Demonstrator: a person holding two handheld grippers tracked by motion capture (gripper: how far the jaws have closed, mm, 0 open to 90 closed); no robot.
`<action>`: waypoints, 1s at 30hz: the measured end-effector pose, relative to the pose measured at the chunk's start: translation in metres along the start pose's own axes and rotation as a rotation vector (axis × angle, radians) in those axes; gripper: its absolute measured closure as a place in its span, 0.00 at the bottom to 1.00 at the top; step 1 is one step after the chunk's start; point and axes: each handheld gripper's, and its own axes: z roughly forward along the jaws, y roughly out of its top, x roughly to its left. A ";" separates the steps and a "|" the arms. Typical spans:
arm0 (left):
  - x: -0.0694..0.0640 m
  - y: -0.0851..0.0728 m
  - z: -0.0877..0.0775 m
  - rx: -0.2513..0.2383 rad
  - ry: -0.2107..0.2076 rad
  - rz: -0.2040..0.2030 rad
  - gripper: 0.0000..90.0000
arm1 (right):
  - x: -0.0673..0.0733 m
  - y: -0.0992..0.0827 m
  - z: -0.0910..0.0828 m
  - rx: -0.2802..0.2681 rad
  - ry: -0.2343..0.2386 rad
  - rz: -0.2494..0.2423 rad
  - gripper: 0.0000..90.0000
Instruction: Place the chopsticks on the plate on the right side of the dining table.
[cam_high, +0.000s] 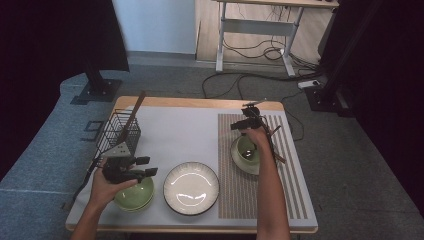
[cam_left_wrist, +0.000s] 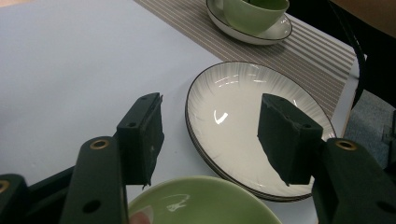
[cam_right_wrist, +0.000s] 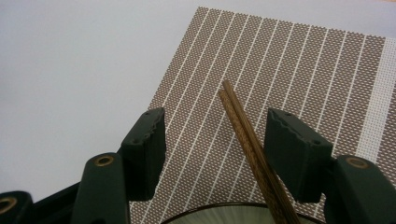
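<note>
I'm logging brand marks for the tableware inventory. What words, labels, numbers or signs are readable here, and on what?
None: no readable text on the white plate, the green bowls, the striped placemat, the chopsticks or the wire basket.

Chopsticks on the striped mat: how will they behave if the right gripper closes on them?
The chopsticks look like stiff, thin wood, probably light. Round and paired, they may roll or split apart. One end seems propped on the plate, so they could pivot between the right gripper's open jaws.

The left gripper (cam_left_wrist: 210, 135) holds its jaws wide apart above a white plate (cam_left_wrist: 233, 116), with a green bowl (cam_left_wrist: 201, 203) just beneath.
</note>
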 end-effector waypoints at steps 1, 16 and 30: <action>0.000 0.000 0.000 0.001 0.000 0.000 0.45 | 0.000 0.000 0.000 -0.002 -0.001 -0.001 0.44; -0.001 -0.001 -0.001 0.001 0.003 0.000 0.45 | 0.001 0.001 0.008 -0.004 0.005 0.006 0.42; -0.001 -0.001 0.000 0.004 0.003 0.000 0.45 | 0.012 0.007 0.008 0.021 0.042 -0.055 0.43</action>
